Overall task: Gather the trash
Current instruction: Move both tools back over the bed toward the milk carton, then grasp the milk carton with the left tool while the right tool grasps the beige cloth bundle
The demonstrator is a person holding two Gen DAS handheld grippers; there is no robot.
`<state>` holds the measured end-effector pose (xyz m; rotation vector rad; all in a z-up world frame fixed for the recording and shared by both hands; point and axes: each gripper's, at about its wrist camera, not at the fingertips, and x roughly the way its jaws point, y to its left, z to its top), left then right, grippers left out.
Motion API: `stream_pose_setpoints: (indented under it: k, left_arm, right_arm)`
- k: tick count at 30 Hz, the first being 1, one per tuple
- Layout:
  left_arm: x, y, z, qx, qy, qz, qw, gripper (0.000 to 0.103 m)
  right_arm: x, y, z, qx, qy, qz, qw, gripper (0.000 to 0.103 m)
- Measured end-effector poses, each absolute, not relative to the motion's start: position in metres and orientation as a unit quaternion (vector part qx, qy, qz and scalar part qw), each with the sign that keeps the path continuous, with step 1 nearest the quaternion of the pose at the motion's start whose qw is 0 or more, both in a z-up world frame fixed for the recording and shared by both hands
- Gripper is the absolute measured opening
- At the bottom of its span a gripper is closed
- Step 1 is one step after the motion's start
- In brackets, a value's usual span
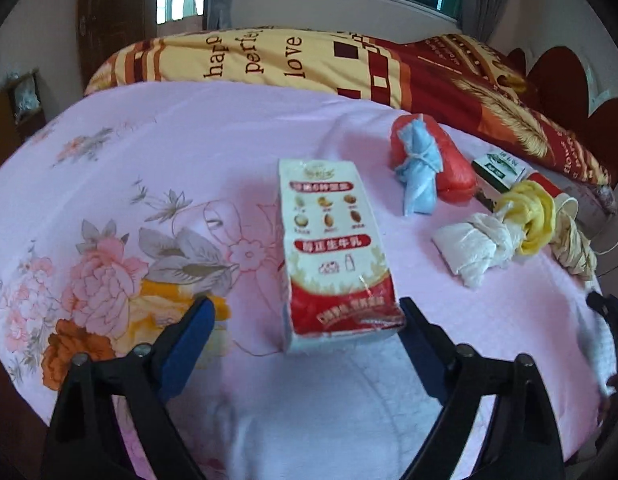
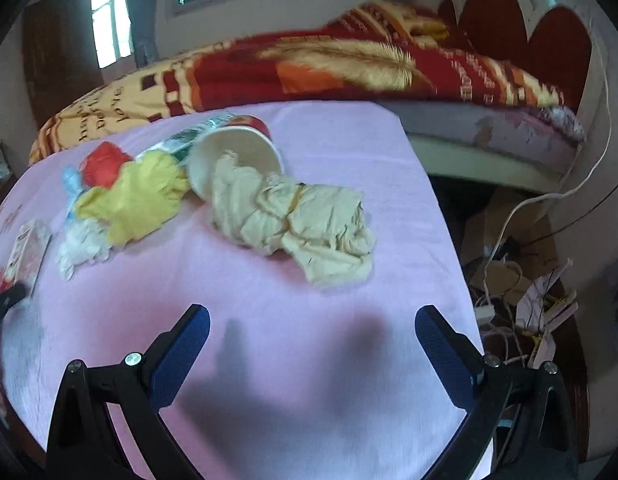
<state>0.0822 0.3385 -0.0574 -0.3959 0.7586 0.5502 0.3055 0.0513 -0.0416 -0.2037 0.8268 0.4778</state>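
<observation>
Pink bedsheet (image 1: 169,152) is spread under scattered trash, and a red-and-white milk carton (image 1: 333,256) is seen lying flat between the wide-spread jaws of the left gripper (image 1: 307,312), whose right pad is at the carton's corner while the left pad is kept well apart. A beige crumpled bundle (image 2: 297,216) is found spilling from a tipped paper cup (image 2: 237,148), beyond the right gripper (image 2: 311,320), which is held wide with nothing between its pads.

Left tool (image 1: 305,312) is pointing steeply downward, fingers (image 1: 189,344) spread wide at 7 and 5 o'clock. Right tool (image 2: 313,320) is angling down likewise, jaws gaping, nothing between them.
</observation>
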Motion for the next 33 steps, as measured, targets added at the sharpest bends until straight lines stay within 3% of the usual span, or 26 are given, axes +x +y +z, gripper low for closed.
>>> stream_pose_setpoints:
  k: [8,10,12,15,20,24,27,29,33]
  left_arm:
    - [0.078,0.338,-0.06,-0.194,0.353,0.246,0.882,0.084]
    - [0.085,0.341,-0.058,-0.201,0.351,0.236,0.884,0.079]
    - [0.087,0.341,-0.057,-0.204,0.351,0.223,0.886,0.069]
    - [0.082,0.338,-0.057,-0.208,0.345,0.209,0.891,0.063]
    - [0.073,0.337,-0.058,-0.206,0.338,0.211,0.894,0.062]
    - [0.08,0.343,-0.056,-0.215,0.339,0.216,0.89,0.062]
    - [0.086,0.345,-0.057,-0.216,0.342,0.208,0.891,0.062]
    - [0.089,0.346,-0.058,-0.209,0.345,0.204,0.892,0.062]
    - [0.094,0.345,-0.058,-0.193,0.352,0.193,0.895,0.061]
  right_arm:
    - [0.348,0.078,-0.037,-0.144,0.404,0.247,0.869,0.103]
    - [0.357,0.082,-0.043,-0.138,0.424,0.257,0.857,0.102]
    - [0.352,0.082,-0.045,-0.123,0.441,0.268,0.848,0.094]
    - [0.314,0.079,-0.043,-0.084,0.441,0.32,0.834,0.094]
    - [0.281,0.071,-0.032,-0.099,0.389,0.34,0.851,0.094]
    - [0.309,0.078,-0.038,-0.094,0.412,0.345,0.838,0.091]
    - [0.309,0.091,-0.039,-0.109,0.418,0.366,0.824,0.078]
    - [0.301,0.102,-0.041,-0.128,0.421,0.377,0.815,0.054]
    - [0.287,0.106,-0.046,-0.145,0.419,0.367,0.818,0.043]
